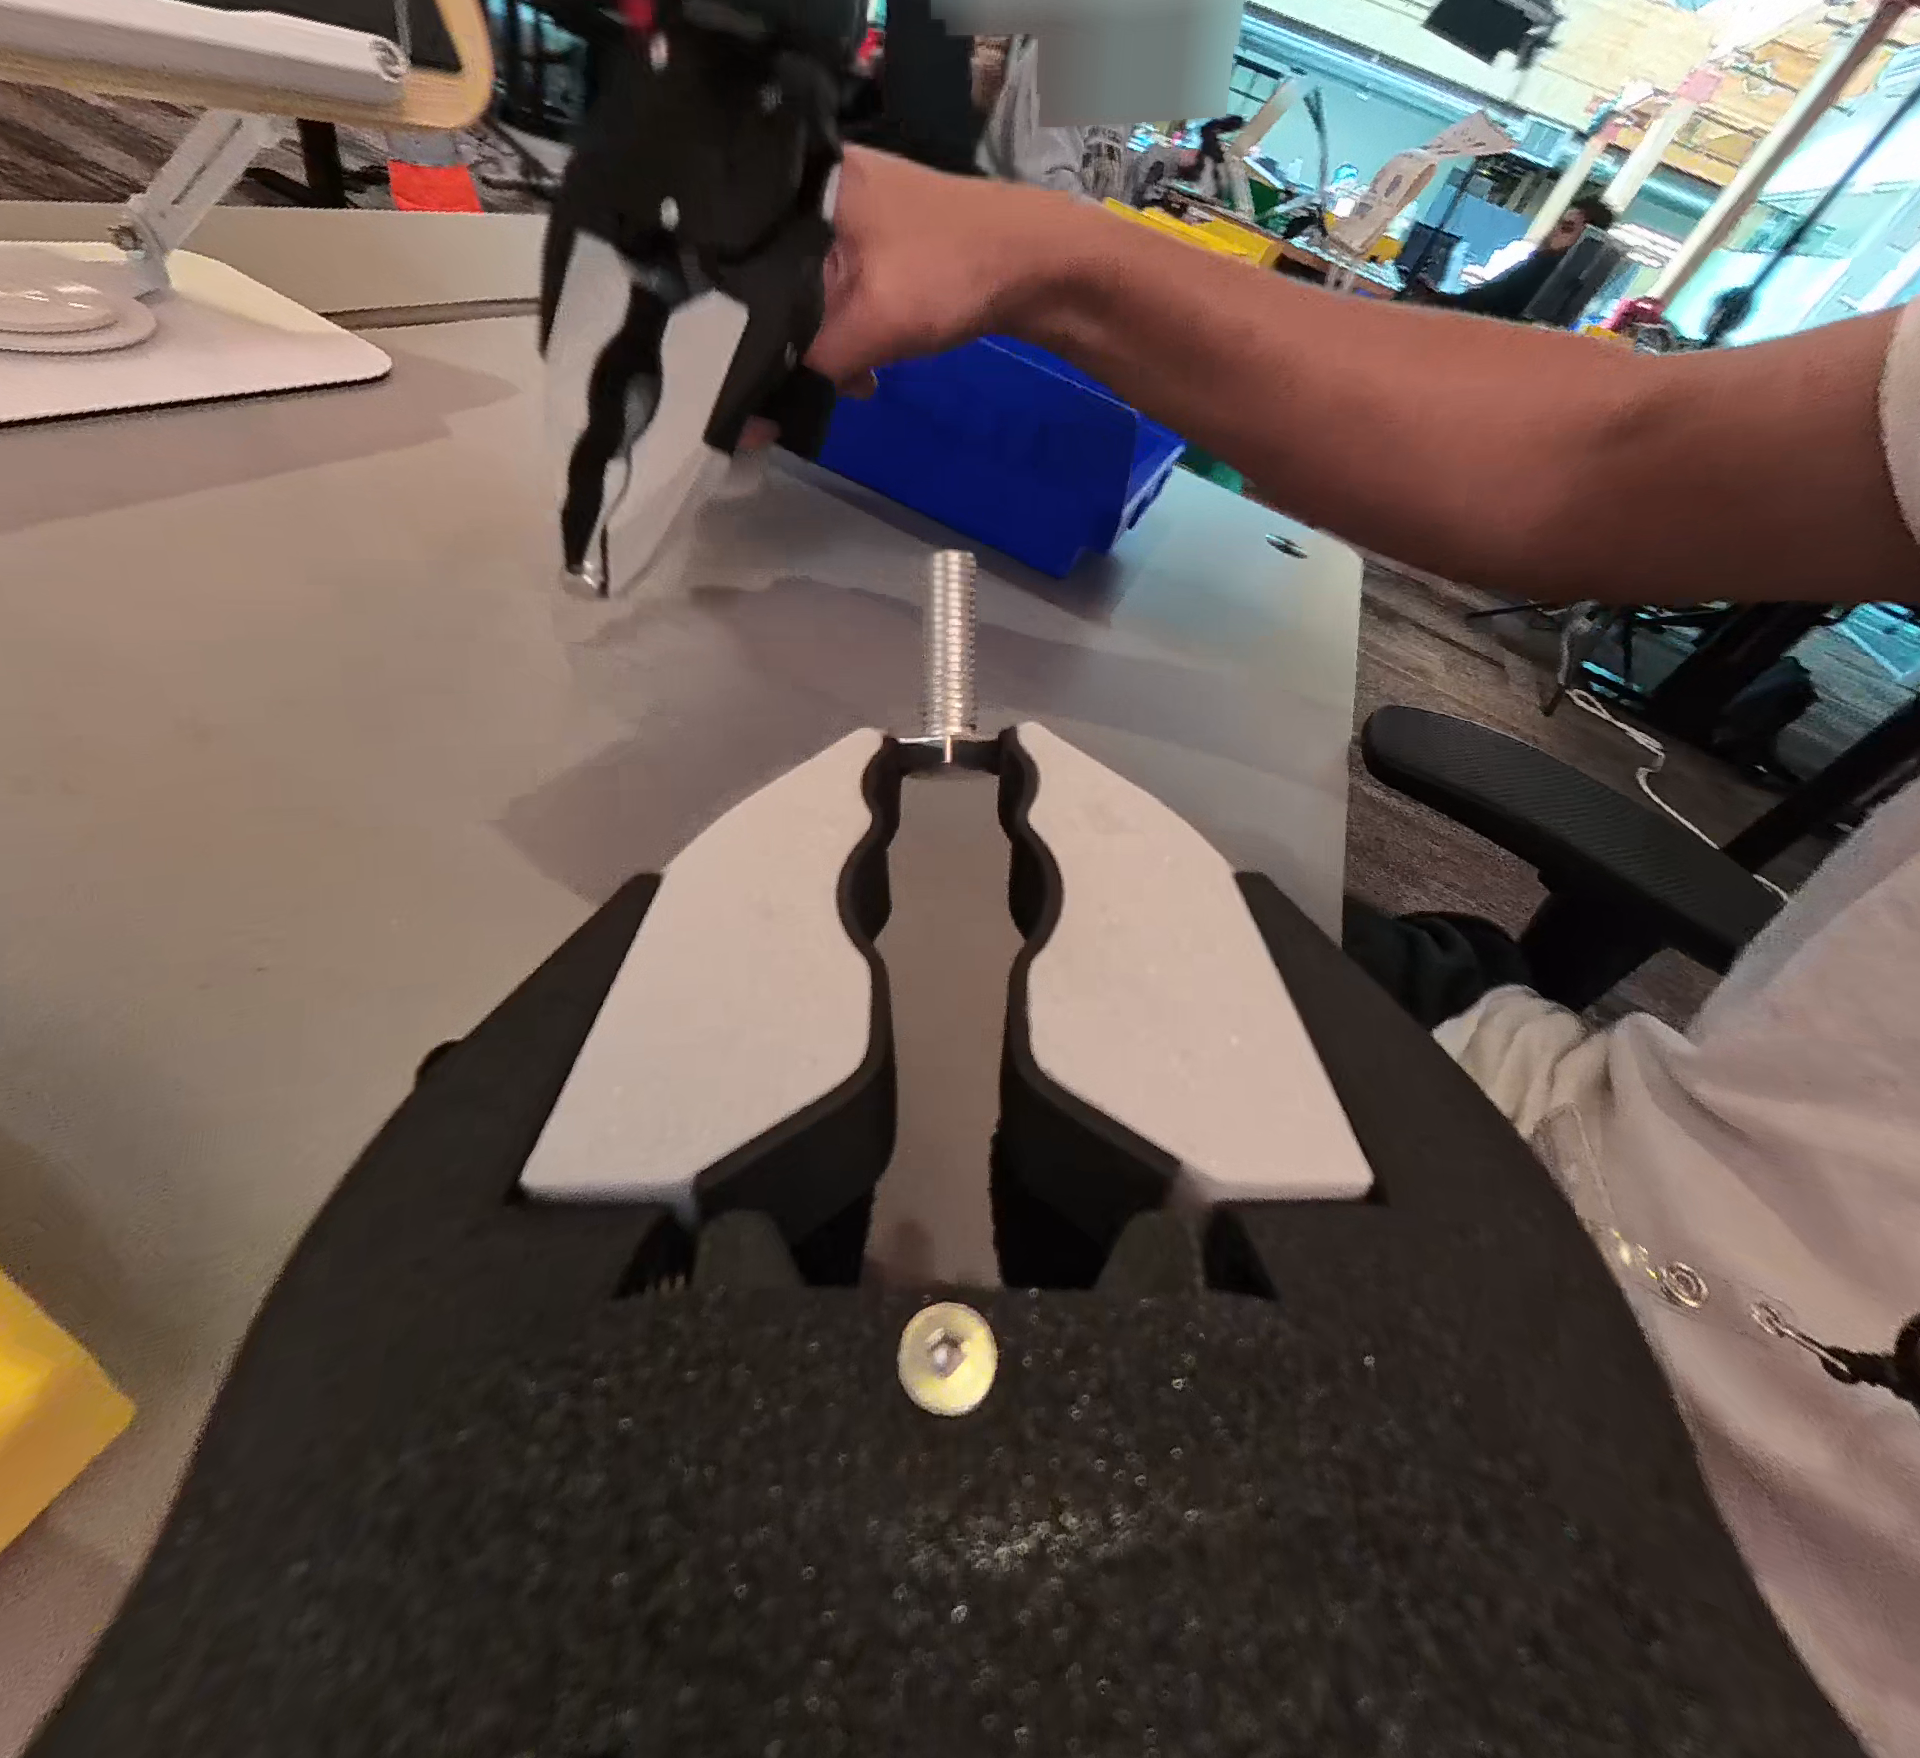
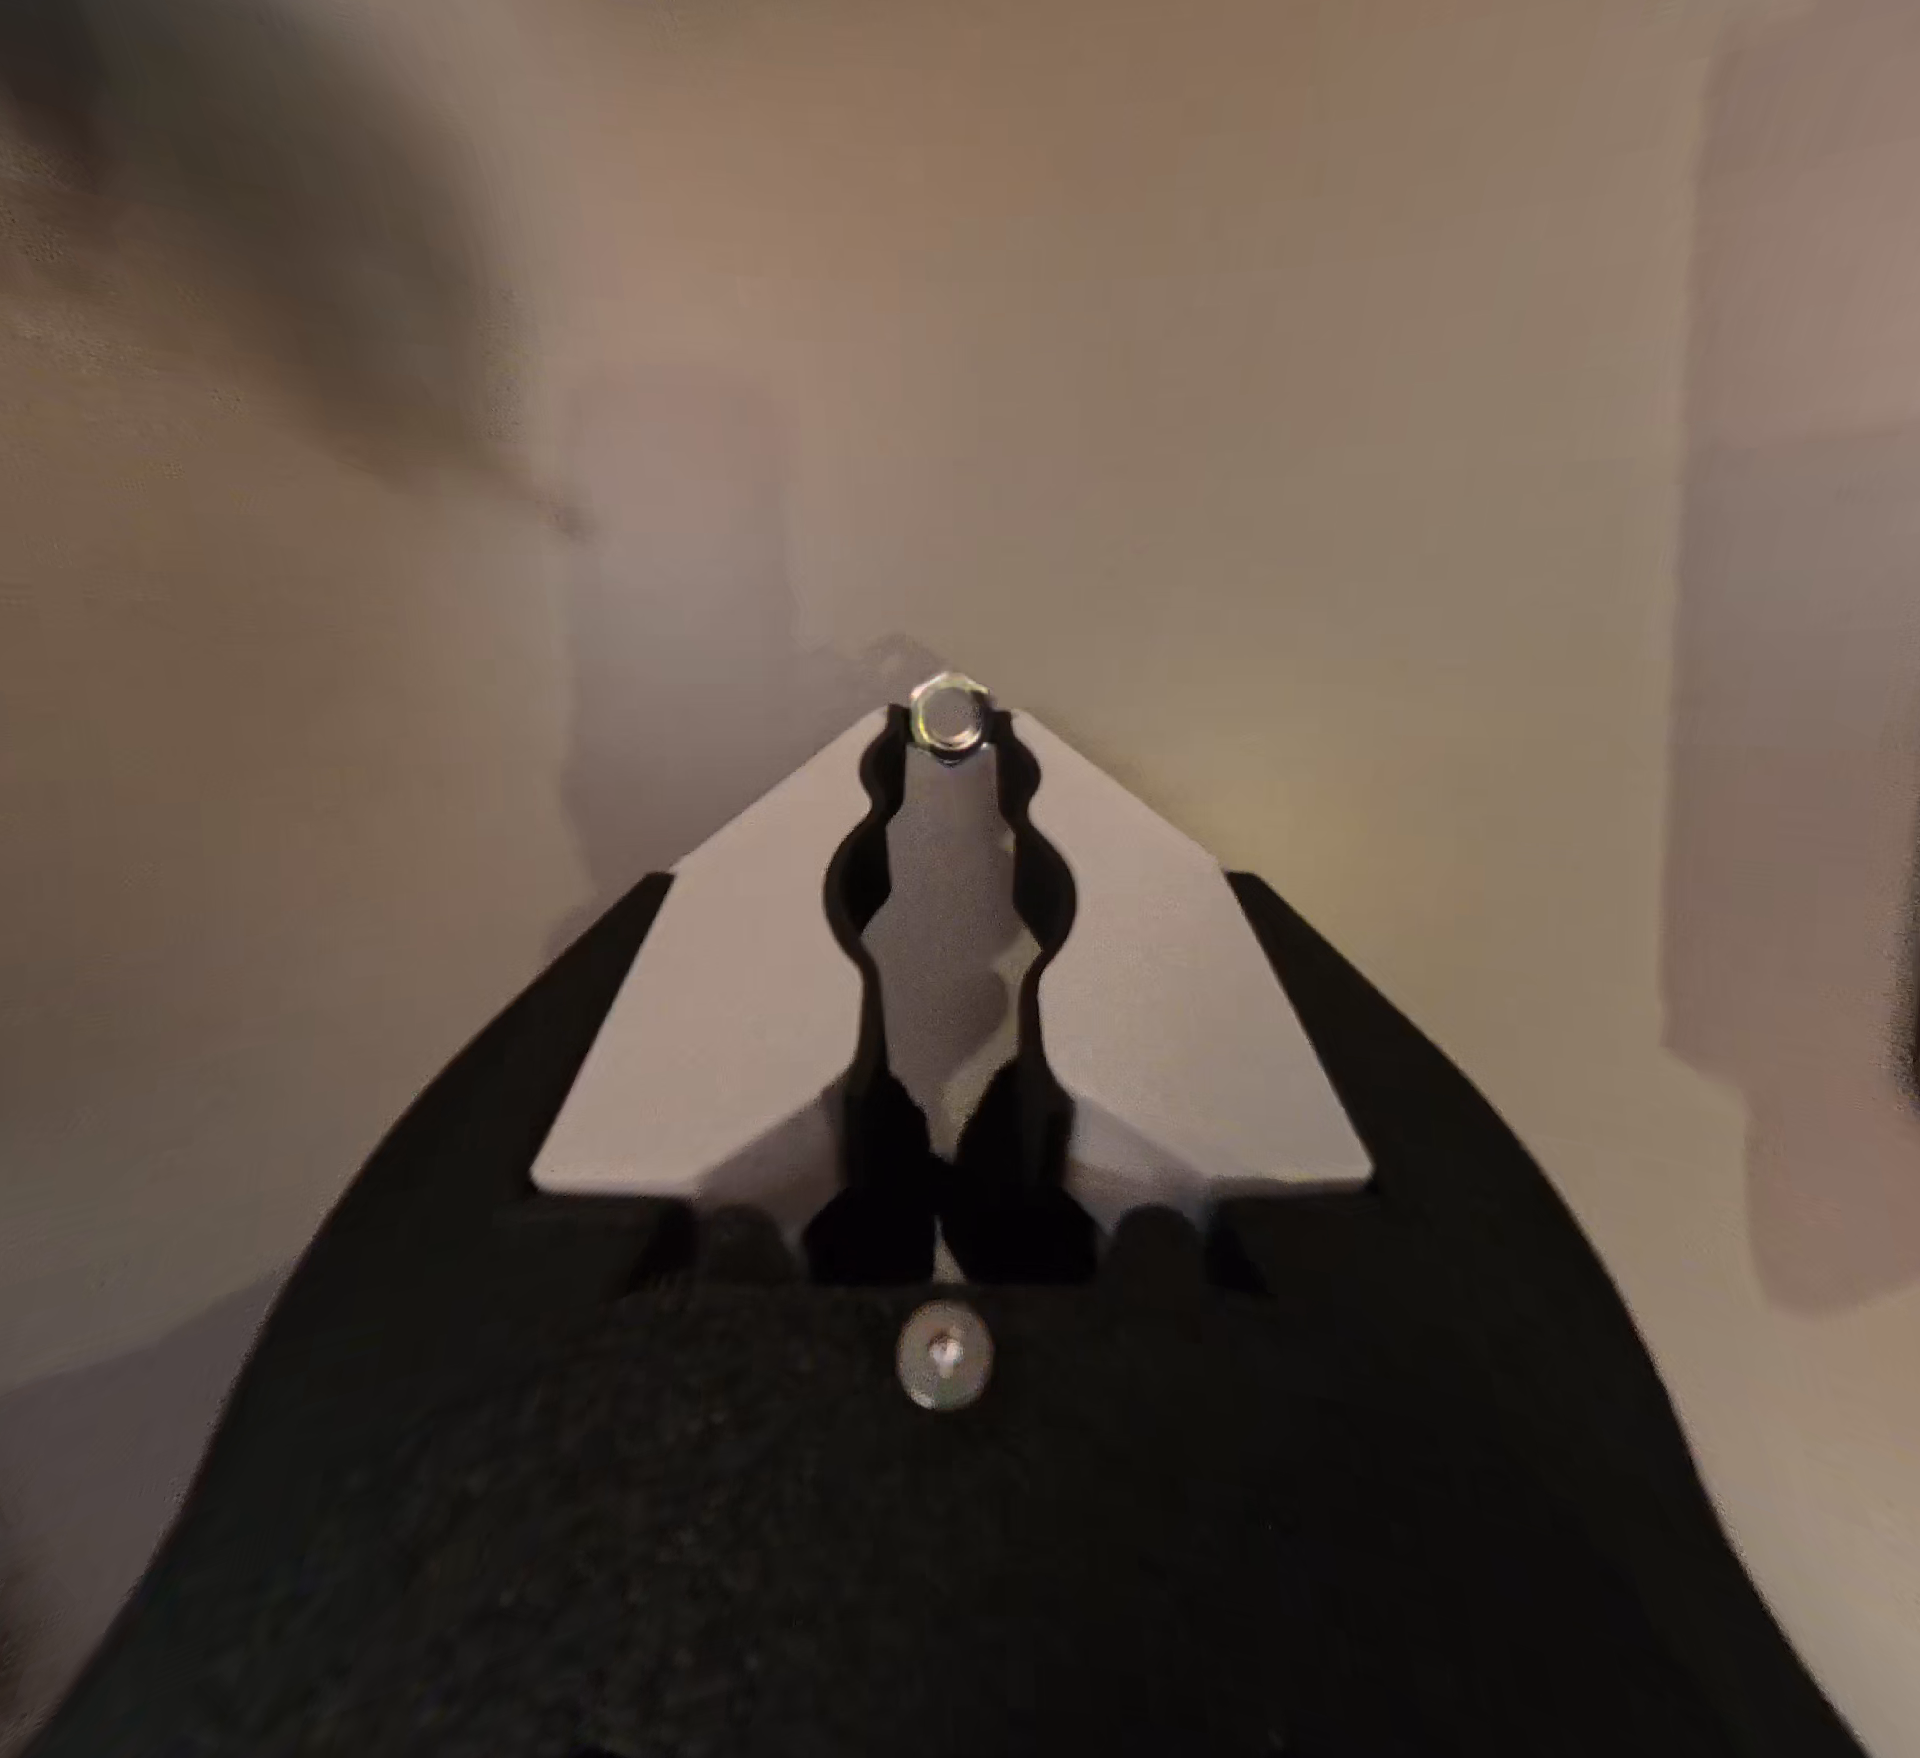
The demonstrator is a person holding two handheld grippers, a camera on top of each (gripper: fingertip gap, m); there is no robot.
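Observation:
My left gripper [image 1: 948,752] is shut on the head of a silver threaded bolt [image 1: 951,643], whose shaft sticks forward and up over the grey table [image 1: 312,721]. My right gripper [image 2: 948,729] is shut on a small silver hex nut [image 2: 948,721] at its fingertips, close above the blurred table surface. In the left wrist view the right gripper [image 1: 592,565] points down with its tips near the table, held by a person's hand [image 1: 914,274], to the left of and beyond the bolt. The nut shows there as a small glint [image 1: 590,578].
A blue bin [image 1: 997,451] sits on the table behind the bolt. A white stand [image 1: 166,326] with a raised black device is at the far left. A yellow object [image 1: 42,1396] is at the near left edge. A black chair armrest [image 1: 1558,825] is off the table's right edge. The grippers' ends are close to 20 cm from one another.

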